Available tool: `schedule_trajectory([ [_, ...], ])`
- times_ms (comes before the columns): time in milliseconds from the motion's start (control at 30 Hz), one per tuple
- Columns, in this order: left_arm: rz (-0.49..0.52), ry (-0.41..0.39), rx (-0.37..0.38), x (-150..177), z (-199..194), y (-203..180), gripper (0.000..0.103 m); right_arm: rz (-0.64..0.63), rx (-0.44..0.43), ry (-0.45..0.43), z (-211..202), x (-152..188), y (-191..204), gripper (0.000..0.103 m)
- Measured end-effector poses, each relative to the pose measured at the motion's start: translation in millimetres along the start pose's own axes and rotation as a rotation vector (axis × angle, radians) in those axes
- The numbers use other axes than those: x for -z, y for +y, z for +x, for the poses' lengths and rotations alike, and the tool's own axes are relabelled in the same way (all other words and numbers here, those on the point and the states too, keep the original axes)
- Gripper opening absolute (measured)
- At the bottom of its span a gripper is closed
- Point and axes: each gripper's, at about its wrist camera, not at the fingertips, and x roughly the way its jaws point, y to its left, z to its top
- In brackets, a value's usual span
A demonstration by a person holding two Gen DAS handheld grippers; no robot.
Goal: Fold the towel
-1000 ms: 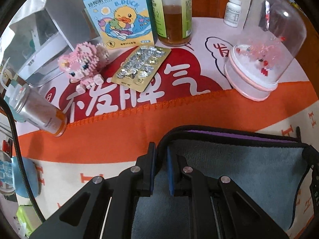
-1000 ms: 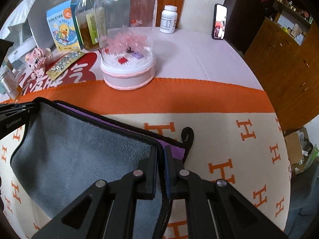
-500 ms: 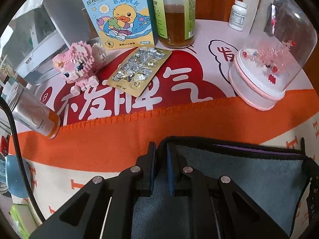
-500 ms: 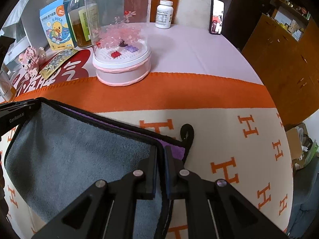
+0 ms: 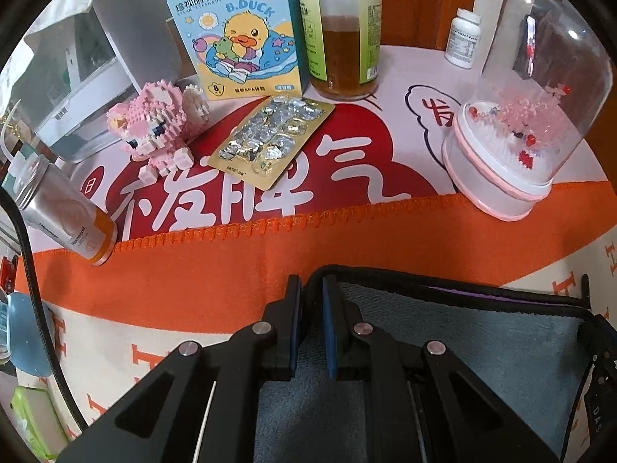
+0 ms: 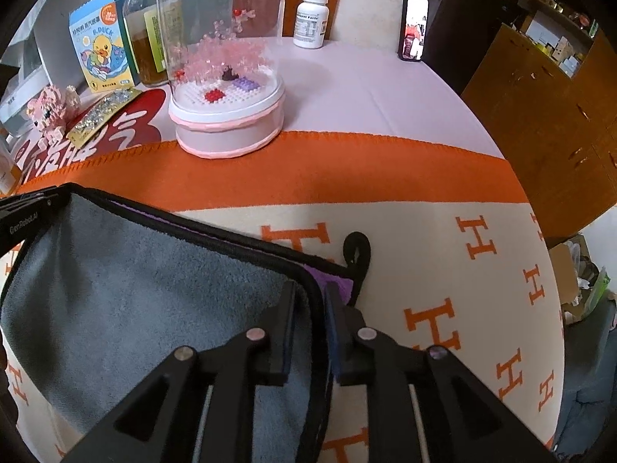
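**Still gripped at both corners, towel edge carried farther across the table**

Underneath lies an orange-and-cream blanket point(image 6: 385, 193) printed with H letters, over a round table point(image 6: 347, 73). At the back stand a duck box point(image 5: 235, 31), a bottle point(image 5: 341, 31), a pill bottle point(image 6: 311, 21), a glass dome point(image 6: 227, 61), a pink brick toy point(image 5: 154, 123) and a foil pill sheet point(image 5: 270, 139); a phone point(image 6: 414, 27) leans by wooden cabinets point(image 6: 540, 108).

The grey towel point(image 6: 127, 289), black-trimmed with purple beneath, lies on the blanket. The left gripper point(image 5: 310, 308) and right gripper point(image 6: 310, 308) each clamp a front corner. Compared with a second ago, the dome and box look nearer, the folded edge closer to the orange band.
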Motion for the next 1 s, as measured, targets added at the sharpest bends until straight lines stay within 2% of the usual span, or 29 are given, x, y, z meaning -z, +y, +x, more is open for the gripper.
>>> schedule_trajectory([
  [167,-0.012,-0.019,0.006,3,-18,3,0.021,0.003,-0.018,-0.038,-17,1,2,0.029],
  [233,-0.015,-0.028,0.005,5,-26,4,0.022,-0.003,-0.023,-0.046,-23,1,5,0.029],
  [467,-0.038,-0.041,0.011,25,-59,15,0.037,-0.021,-0.060,-0.076,-52,9,21,0.029],
  [500,-0.040,-0.041,0.012,29,-63,17,0.040,-0.023,-0.066,-0.079,-55,11,23,0.029],
  [567,-0.045,-0.047,0.011,39,-74,23,0.057,-0.026,-0.077,-0.085,-63,16,26,0.029],
  [800,-0.066,-0.063,0.028,77,-113,43,0.062,-0.035,-0.108,-0.112,-98,39,40,0.030],
  [933,-0.086,-0.069,0.039,102,-137,57,0.076,-0.047,-0.124,-0.125,-117,54,49,0.033],
  [1000,-0.095,-0.071,0.044,115,-150,65,0.079,-0.055,-0.127,-0.134,-128,62,54,0.033],
])
